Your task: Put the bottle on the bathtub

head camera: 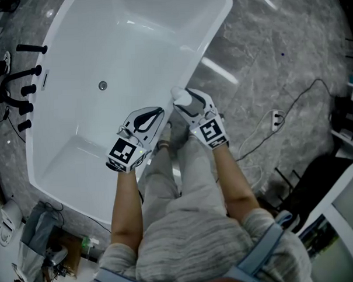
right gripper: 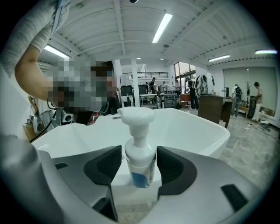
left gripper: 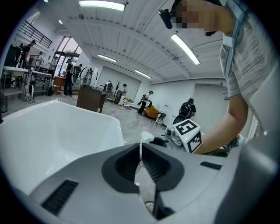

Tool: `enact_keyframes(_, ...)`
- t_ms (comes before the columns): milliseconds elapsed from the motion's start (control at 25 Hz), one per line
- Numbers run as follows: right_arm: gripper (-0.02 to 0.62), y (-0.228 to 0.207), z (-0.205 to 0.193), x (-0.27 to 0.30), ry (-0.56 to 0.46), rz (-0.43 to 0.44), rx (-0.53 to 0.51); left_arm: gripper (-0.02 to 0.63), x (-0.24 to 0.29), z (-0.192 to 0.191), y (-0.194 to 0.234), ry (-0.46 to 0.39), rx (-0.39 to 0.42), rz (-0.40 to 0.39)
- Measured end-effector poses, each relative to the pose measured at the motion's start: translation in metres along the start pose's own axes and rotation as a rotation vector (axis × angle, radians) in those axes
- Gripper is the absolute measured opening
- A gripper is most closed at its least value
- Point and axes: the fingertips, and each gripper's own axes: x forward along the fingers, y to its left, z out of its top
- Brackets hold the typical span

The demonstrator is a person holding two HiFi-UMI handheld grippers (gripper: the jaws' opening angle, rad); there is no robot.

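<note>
A bottle [right gripper: 139,151] with a white pump head and some blue liquid stands upright between the jaws of my right gripper [right gripper: 139,165], which is shut on it. In the head view the bottle [head camera: 181,96] hangs at the near right rim of the white bathtub [head camera: 131,28], at the tip of my right gripper [head camera: 185,103]. Just to its left, over the tub's near side, my left gripper [head camera: 155,116] is shut with nothing in it. The left gripper view shows its jaws [left gripper: 141,162] pressed together, with the pump head [left gripper: 146,137] and the right gripper's marker cube [left gripper: 188,134] beyond.
Black tap fittings [head camera: 27,74] stand along the tub's left rim, and a drain [head camera: 103,85] sits in its floor. A cable and power strip [head camera: 276,120] lie on the grey floor at right. Bags and clutter [head camera: 46,242] lie at lower left. The person's legs stand against the tub.
</note>
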Motion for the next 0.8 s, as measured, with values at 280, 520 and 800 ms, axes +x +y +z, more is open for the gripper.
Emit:
enact_keyframes(280,0.224,-0.002,0.006,-0.02,0.003,-0.005,-0.019,0.003,0.003,0.012,0.0,0.004,0.024,-0.004)
enact_keyframes(520,0.224,-0.002,0.022,-0.054,-0.005,-0.034,-0.018,0.003,-0.002,0.031,-0.009,0.0,0.053,-0.003)
enact_keyframes(800,0.224,-0.003,0.067,-0.104,-0.042,-0.082,0.013,0.003,-0.025,0.074,-0.03,-0.028,0.088,-0.003)
